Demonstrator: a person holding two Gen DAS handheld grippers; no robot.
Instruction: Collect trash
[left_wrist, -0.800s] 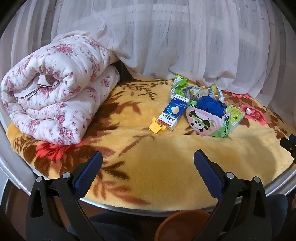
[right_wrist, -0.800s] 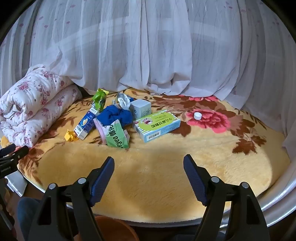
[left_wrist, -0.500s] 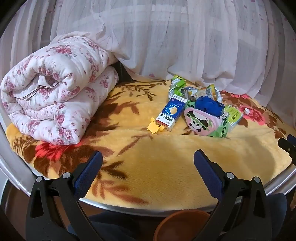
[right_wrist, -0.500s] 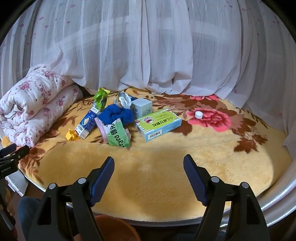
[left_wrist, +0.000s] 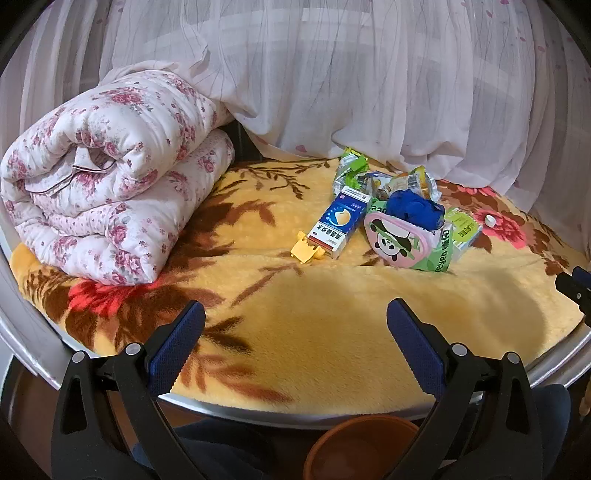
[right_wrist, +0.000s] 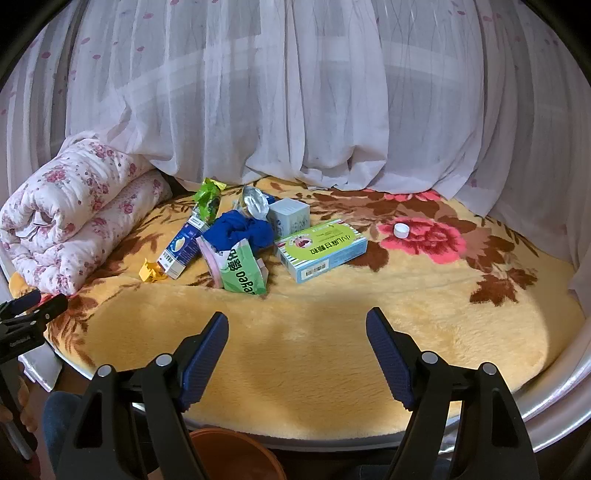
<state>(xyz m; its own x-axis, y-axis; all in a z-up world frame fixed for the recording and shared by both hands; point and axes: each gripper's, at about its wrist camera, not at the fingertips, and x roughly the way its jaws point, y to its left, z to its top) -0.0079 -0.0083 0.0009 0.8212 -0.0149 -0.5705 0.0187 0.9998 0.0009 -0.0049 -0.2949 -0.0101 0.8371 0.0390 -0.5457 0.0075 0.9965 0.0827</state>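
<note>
Lying ahead on the blanket (right_wrist: 295, 350), the trash pile (right_wrist: 236, 236) is sitting up-left of the right gripper (right_wrist: 295, 354), up-right of the left gripper (left_wrist: 295, 347); both are gaping, holding nothing; neither looks nearer.

Trash pile (right_wrist: 236, 240) on yellow floral blanket (right_wrist: 332, 350), beyond the spread, empty right hand-held gripper (right_wrist: 295, 354).

Yellow floral blanket (right_wrist: 332, 350), pink-rose white quilt (left_wrist: 110, 166), blue cloth (right_wrist: 236, 230), green-and-blue box (right_wrist: 321, 249)
</note>
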